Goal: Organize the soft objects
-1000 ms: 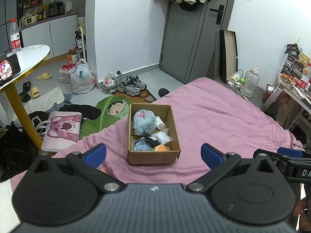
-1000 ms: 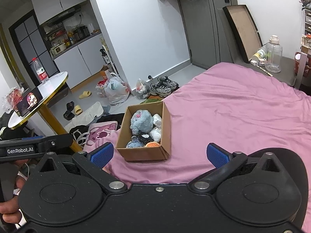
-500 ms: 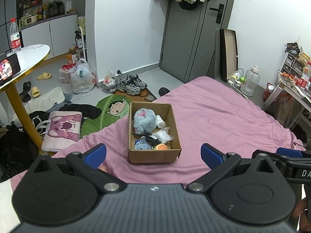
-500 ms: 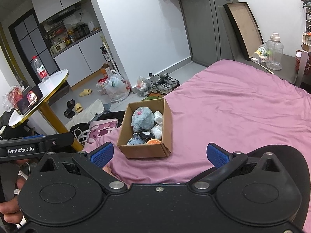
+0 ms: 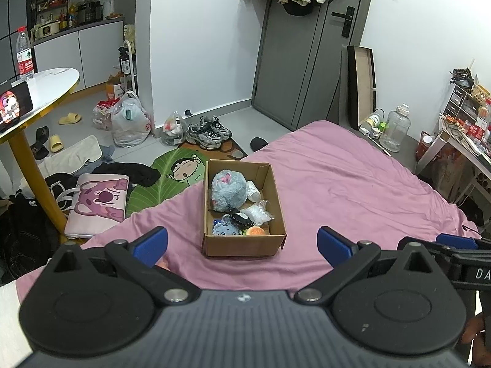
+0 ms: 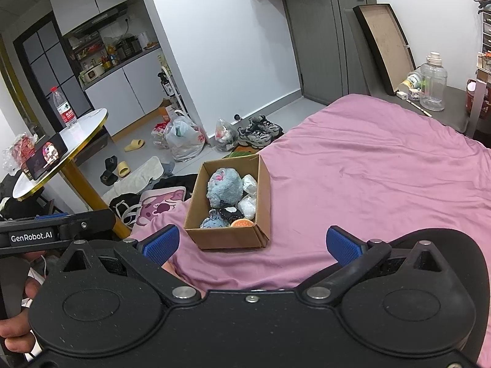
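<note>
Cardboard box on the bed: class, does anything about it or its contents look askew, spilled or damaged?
Nothing has spilled. The cardboard box sits flat on the pink bedsheet, and all the soft toys are inside, with the grey-blue plush at the far end. The only oddity is the near right corner flap, which gapes slightly.

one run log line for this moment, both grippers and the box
left gripper: open, empty | right gripper: open, empty | cardboard box: on pink bed, soft toys inside | contact: none
</note>
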`<state>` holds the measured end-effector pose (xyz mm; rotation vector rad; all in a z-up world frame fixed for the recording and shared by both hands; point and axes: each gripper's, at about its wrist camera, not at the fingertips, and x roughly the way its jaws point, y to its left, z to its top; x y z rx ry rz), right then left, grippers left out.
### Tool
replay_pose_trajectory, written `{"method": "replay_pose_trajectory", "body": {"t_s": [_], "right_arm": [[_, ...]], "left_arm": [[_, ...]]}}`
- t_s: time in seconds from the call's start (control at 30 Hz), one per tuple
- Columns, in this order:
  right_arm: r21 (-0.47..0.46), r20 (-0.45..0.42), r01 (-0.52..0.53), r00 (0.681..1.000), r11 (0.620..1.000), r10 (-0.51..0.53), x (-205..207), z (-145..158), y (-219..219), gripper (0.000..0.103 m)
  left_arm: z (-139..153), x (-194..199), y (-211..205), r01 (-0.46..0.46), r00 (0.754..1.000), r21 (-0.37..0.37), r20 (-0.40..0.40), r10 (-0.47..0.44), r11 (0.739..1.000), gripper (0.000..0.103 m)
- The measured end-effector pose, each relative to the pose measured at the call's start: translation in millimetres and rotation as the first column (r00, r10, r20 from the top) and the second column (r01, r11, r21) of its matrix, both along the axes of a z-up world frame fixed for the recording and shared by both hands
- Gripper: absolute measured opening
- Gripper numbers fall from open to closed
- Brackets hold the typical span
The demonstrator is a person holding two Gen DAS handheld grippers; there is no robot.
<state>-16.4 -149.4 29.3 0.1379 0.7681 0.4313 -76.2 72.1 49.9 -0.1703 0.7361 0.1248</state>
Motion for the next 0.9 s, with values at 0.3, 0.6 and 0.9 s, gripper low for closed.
{"method": "replay_pose_trajectory", "body": {"t_s": [0.3,0.6,0.9], "right_arm": [[-0.001,-0.001,0.000,1.000,1.000,0.000,-0.1,0.3,0.1,0.103],[-0.002,-0.004,-0.004,1.000,1.000,0.004,-1.8,-0.3,0.9,0.103],[-0.004,-0.012,-0.006,1.000,1.000,0.006,-2.8,-4.4,1.7,0.103]], "left_arm": [[-1.0,-0.1,0.5,-0.008,1.000,0.002,0.000,0.008,1.000,0.103],[-3.2,-1.3,3.0,-0.010,1.000,-0.001,-0.003,0.010,1.000,0.103],[-4.5,-1.5,5.4,0.002,1.000,0.014,0.002,-0.002,1.000,0.103]]}}
